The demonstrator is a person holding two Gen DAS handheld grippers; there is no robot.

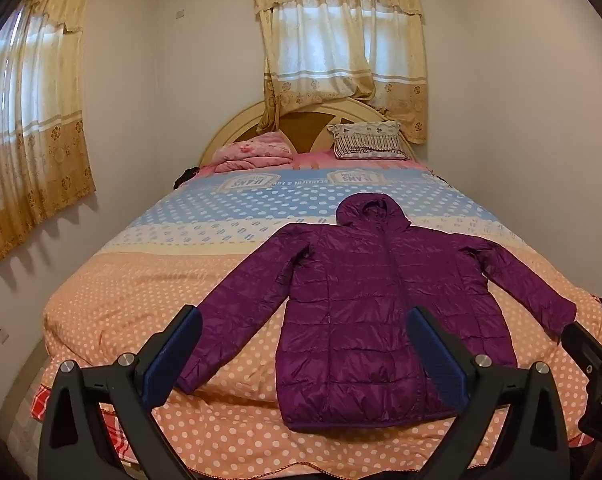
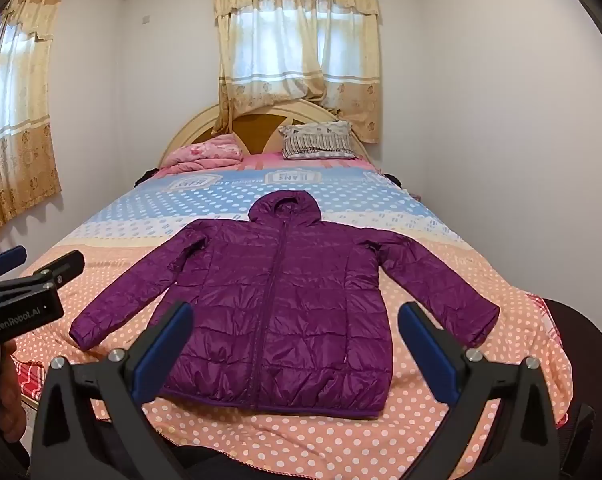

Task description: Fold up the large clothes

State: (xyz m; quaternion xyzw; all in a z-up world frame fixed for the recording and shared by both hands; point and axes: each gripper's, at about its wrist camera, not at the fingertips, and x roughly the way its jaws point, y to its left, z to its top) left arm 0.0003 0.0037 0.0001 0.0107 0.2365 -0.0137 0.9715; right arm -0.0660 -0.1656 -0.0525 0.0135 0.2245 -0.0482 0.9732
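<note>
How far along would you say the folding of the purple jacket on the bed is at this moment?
Done: the purple jacket lies flat on the bed, zipped, sleeves spread, hood toward the headboard. In hand: nothing; the left tool and right tool are both open above the near hem, touching no fabric. Left: every fold, both sleeves and the body.

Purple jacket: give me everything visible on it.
The jacket is purple, quilted and shiny, with a hood at the far end and a front zipper closed. It lies flat, front up, on the dotted bedspread, both sleeves spread out and down. Unfolded. Only the bedspread touches it; neither gripper does.
</note>
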